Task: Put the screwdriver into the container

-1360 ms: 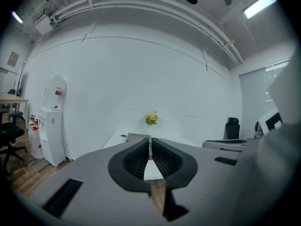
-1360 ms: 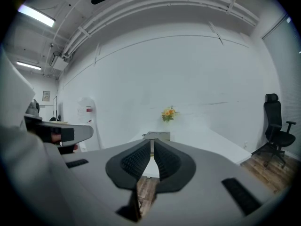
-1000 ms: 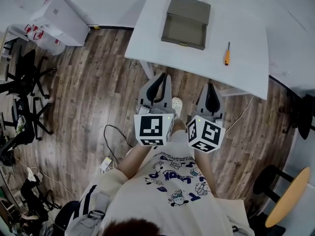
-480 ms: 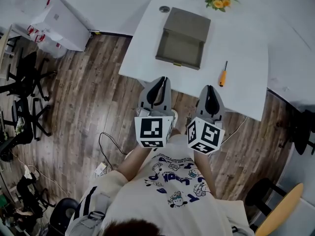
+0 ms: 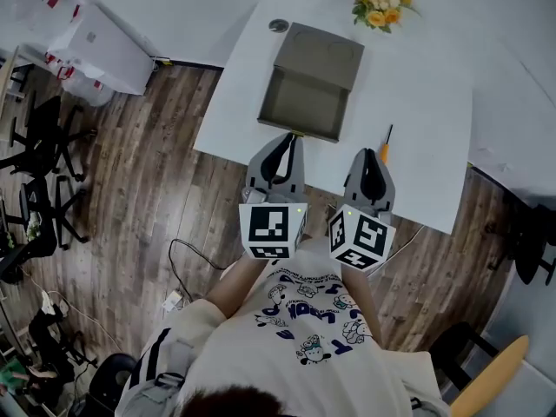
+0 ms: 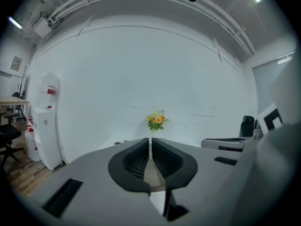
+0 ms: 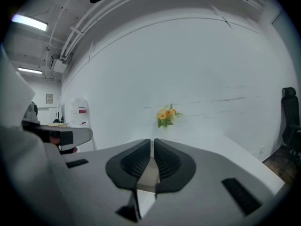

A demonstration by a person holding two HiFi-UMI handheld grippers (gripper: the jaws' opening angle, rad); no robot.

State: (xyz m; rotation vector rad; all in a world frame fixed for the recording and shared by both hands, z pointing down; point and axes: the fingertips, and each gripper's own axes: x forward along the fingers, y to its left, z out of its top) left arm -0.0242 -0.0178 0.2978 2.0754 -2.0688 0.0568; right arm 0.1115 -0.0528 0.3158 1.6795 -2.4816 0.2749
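The left gripper [image 5: 284, 142] and right gripper [image 5: 369, 155] are hanging over the near edge of the white table [image 5: 426, 102], each with jaws pressed together on nothing. The screwdriver [image 5: 384, 148] is lying just beyond the right gripper, whose tip is partly covering its handle, right of the open grey container [image 5: 311, 83]. Flowers [image 5: 379, 4] are standing at the far edge.

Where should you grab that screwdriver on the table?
Probably the orange handle, its thick near end. The screwdriver lies flat on the white table, thin shaft pointing away, so come down from above with the right gripper, jaws across the handle.
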